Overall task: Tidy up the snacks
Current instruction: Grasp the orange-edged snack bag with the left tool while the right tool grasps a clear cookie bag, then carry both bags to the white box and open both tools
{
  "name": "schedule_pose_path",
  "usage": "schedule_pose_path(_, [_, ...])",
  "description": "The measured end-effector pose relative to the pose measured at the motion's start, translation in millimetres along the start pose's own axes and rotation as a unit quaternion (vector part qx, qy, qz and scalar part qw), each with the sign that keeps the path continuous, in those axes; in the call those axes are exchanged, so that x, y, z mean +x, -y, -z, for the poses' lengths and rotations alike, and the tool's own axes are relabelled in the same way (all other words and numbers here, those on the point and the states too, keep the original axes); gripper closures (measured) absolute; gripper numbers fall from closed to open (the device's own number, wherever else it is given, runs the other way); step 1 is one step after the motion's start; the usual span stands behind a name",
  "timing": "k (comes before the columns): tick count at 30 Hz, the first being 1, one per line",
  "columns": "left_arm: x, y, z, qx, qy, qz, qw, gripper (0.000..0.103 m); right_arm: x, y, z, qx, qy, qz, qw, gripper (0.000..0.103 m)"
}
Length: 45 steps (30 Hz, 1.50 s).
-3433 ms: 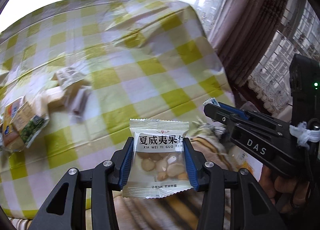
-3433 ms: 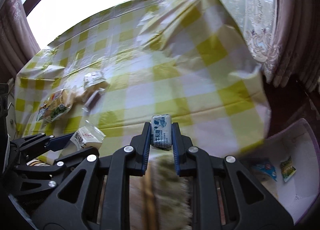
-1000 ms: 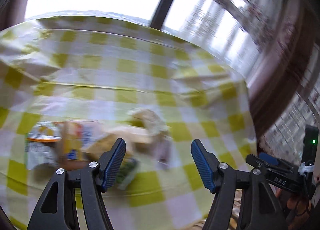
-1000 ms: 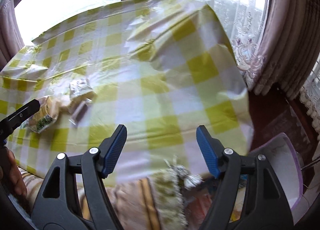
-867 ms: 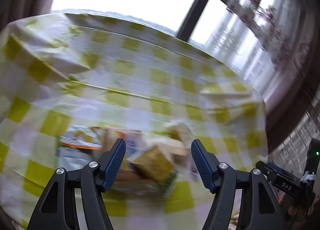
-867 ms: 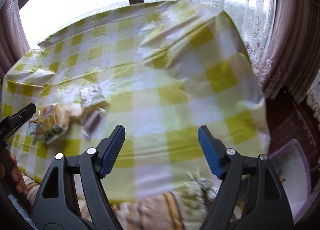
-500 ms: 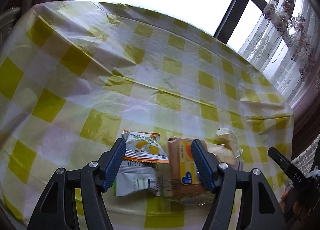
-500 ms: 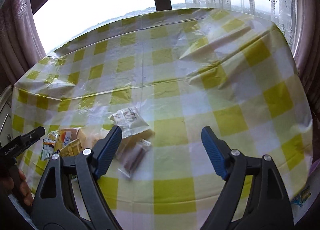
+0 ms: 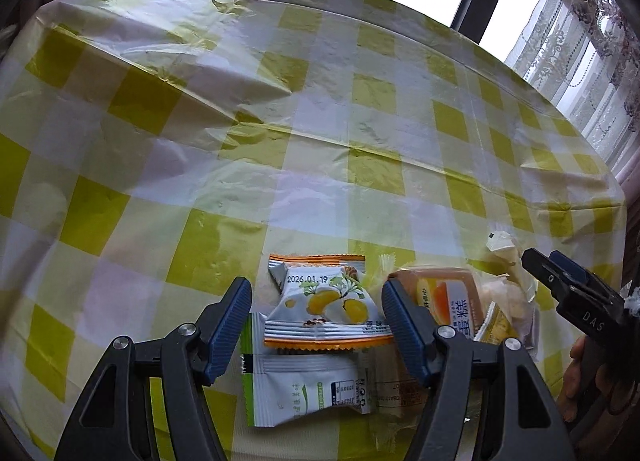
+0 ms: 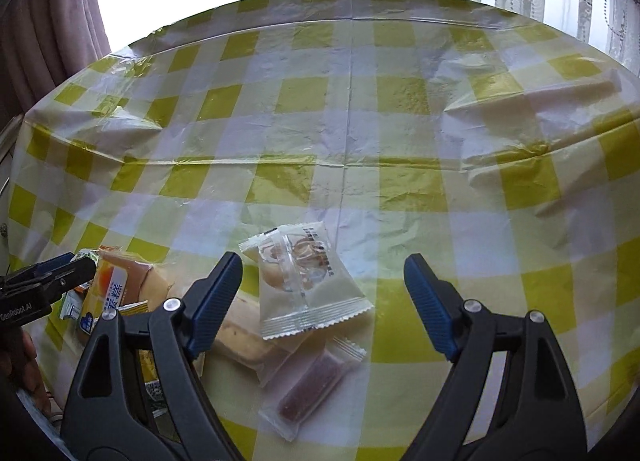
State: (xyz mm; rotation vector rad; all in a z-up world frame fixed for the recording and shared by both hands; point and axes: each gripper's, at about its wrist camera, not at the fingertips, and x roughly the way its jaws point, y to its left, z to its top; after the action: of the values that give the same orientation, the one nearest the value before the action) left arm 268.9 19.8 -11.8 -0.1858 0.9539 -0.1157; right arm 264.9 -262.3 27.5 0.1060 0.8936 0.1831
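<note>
- Left gripper (image 9: 316, 317): jaws just narrowing, not yet pressing the glossy crimped orange-trimmed packet (image 9: 326, 303) between them, near the near edge of the crinkled checked plastic tablecloth (image 9: 280, 121).
- Right gripper (image 10: 322, 301): wide, empty, over a clear, possibly cake-filled pouch (image 10: 304, 281).

Snack packets lie clustered at the near edge of a bench (image 9: 248, 165) draped in yellow-and-white check. An orange-trimmed white packet (image 9: 326, 303) printed with yellow fruit and a date stamp lies flat, its lower edge overlapping a white-and-green sachet (image 9: 304, 393) just in front of it. Beside them on the right rests a clear-wrapped orange cake (image 9: 448, 297) with a yellow-and-white label, partly over other pale wrappers. Farther right, a clear packet holding a pale round biscuit (image 10: 304, 285) lies tilted across a beige pastry (image 10: 244, 333), and a slim clear sleeve with a brown bar (image 10: 310, 391) sits diagonally nearest the bench edge.
</note>
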Motion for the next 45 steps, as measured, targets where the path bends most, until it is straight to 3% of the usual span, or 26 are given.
schedule_pose_path(3, [13, -3, 1, 0.009, -0.021, -0.020, 0.9995, 0.045, 13, -4, -3, -0.010, -0.012, 0.002, 1.000, 0.018])
schedule_pose_path(7, [14, 0, 2, 0.018, -0.013, -0.020, 0.9996, 0.049, 28, -5, -1, -0.014, -0.036, 0.008, 0.999, 0.018])
schedule_pose_path(10, [12, -2, 2, 0.013, 0.001, -0.014, 0.9998, 0.052, 34, -2, 1, -0.008, -0.048, 0.007, 0.999, 0.037])
schedule_pose_path(15, [6, -4, 3, 0.006, 0.027, -0.003, 0.9996, 0.059, 32, -3, 3, -0.015, -0.038, 0.018, 0.999, 0.044])
schedule_pose_path(30, [-15, -1, 7, 0.002, 0.096, 0.009, 0.9953, 0.059, 8, 1, 5, 0.003, 0.015, 0.028, 0.999, 0.067])
schedule_pose_path(45, [-40, 16, 20, 0.019, 0.149, 0.015, 0.9886, 0.059, -36, 7, 24, 0.034, 0.034, 0.002, 0.999, 0.081])
